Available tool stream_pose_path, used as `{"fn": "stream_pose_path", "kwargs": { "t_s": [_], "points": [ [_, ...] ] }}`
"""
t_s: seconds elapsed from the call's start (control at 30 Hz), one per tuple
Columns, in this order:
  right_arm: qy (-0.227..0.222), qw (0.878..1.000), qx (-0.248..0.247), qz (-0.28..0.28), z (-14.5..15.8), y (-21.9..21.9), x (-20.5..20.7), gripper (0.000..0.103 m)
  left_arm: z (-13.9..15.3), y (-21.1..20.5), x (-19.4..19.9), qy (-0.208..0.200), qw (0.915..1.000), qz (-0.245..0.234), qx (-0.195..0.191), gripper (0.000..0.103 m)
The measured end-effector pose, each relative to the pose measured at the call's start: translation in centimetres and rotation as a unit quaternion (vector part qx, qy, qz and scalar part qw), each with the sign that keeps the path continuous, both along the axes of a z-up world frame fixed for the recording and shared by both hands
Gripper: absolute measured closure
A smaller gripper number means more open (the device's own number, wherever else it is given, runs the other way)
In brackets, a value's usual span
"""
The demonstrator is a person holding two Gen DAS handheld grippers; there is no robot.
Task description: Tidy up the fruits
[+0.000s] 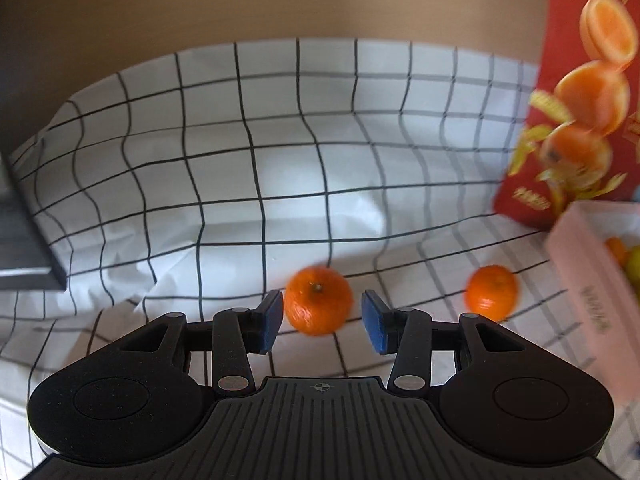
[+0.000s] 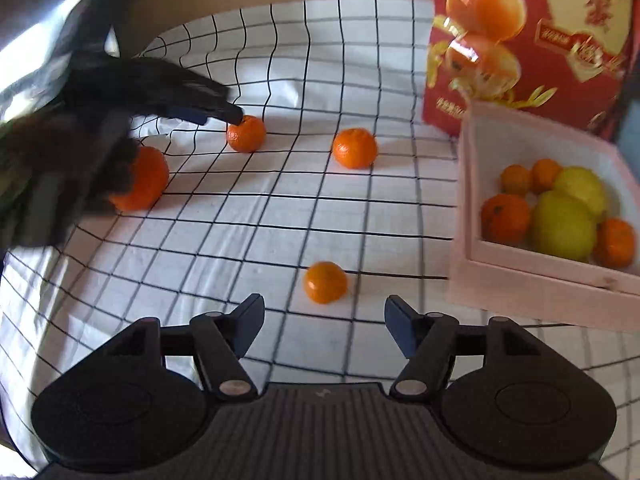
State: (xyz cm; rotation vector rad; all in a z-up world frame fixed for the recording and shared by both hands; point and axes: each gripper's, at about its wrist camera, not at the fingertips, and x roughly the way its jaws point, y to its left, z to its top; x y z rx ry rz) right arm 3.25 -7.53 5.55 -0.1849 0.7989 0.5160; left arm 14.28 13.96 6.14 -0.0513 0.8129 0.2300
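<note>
Several mandarins lie loose on the checked cloth. In the left wrist view my left gripper [image 1: 322, 322] is open, its blue pads on either side of one mandarin [image 1: 319, 300], not closed on it. A second mandarin [image 1: 492, 292] lies to its right. In the right wrist view my right gripper [image 2: 324, 324] is open and empty, just behind a small mandarin [image 2: 325, 282]. The left gripper [image 2: 224, 114] shows there at the far left, reaching to a mandarin [image 2: 246, 134]. More mandarins lie nearby [image 2: 355, 148] [image 2: 142, 180]. A pink box [image 2: 520, 276] at the right holds mandarins and two yellow-green fruits [image 2: 564, 226].
A red fruit carton [image 2: 532, 40] stands behind the pink box, which shows in the left wrist view too [image 1: 592, 300]. The carton also shows at the right of the left wrist view [image 1: 580, 100]. A dark object [image 1: 20, 240] sits at the cloth's left edge. A beige wall lies beyond the table.
</note>
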Motion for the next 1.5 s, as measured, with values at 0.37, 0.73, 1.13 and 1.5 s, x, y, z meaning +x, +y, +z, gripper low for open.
{"fn": "stream_pose_path", "kwargs": {
  "t_s": [0.37,0.73,1.13,1.5],
  "points": [
    [-0.006,0.997,-0.032,-0.071,-1.7,-5.7,-2.7,0.028,-2.8,0.3,3.2,0.029,0.9990,0.022,0.025,0.048],
    [0.007,0.995,-0.030,-0.090,-2.4,-7.2,-3.5,0.028,-2.4,-0.3,0.3,0.027,0.9995,-0.006,-0.012,0.049],
    [0.026,0.997,0.006,-0.066,-3.3,-4.4,-2.7,0.028,-2.4,-4.9,-14.6,0.046,0.9911,-0.055,-0.112,0.049],
    [0.001,0.999,-0.017,-0.046,-4.4,-2.2,-3.7,0.013,-2.7,-5.1,-19.2,0.046,0.9890,-0.028,-0.138,0.049]
  ]
}}
